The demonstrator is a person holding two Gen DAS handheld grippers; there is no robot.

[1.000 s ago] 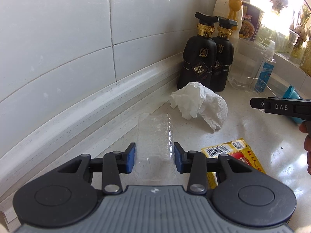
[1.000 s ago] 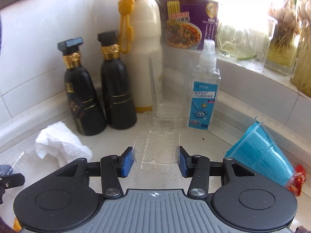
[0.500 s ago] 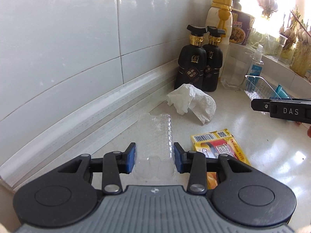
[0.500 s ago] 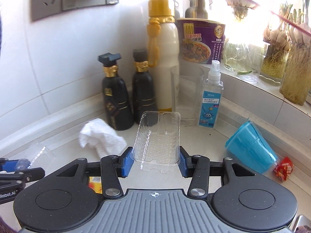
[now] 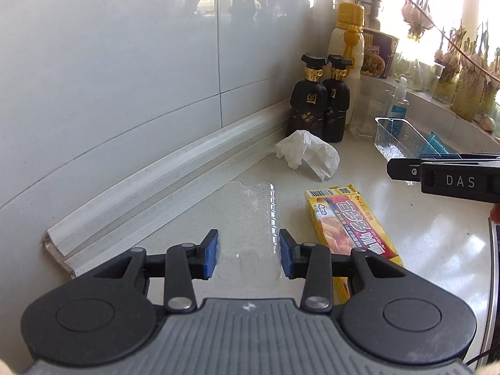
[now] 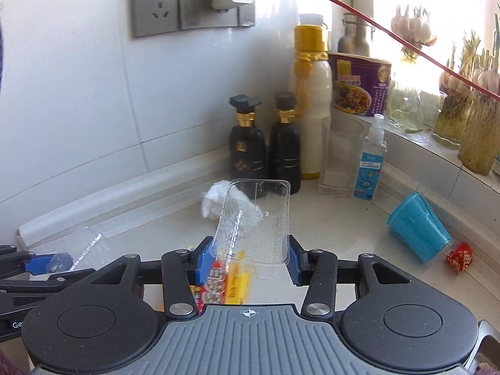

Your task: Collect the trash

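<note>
Ribbed clear plastic tray [image 5: 250, 218] is clamped in left gripper [image 5: 248, 257]; another ribbed tray [image 6: 254, 222] is clamped in right gripper [image 6: 247, 262]. Crumpled white tissue [image 5: 307, 153] is seen at 1 o'clock on the speckled tabletop [image 5: 422, 243].

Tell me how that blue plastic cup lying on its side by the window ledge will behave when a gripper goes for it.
The blue plastic cup lies on its side on the counter, so a nudge would probably roll it in a curve, since it tapers. Its thin-looking wall suggests it is light and may flex or dent under the pads. The smooth surface could slip; gripping across the rim seems safer.
</note>
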